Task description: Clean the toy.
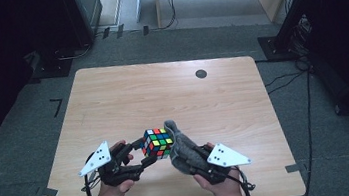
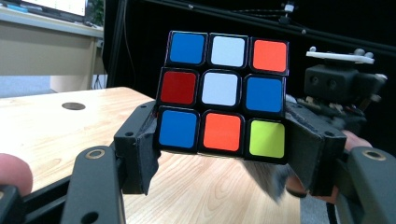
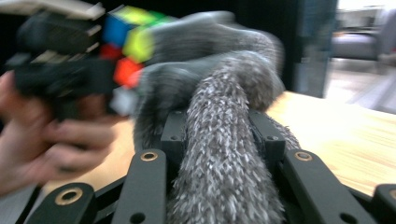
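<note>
1. The left gripper (image 1: 141, 152) clamps the cube (image 1: 158, 143) by its sides, lifted above the table (image 1: 112, 100) near its front edge, faces free for wiping.
2. The right gripper (image 1: 188, 157) pinches a grey cloth (image 1: 181, 145) bunched against the cube's right side.
3. Beyond the cube the table lies bare, giving room.

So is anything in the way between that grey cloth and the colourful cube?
Nothing visible. The right tool is shut on the grey cloth, and the cloth already lies against the cube, which the left tool grips above the table.
</note>
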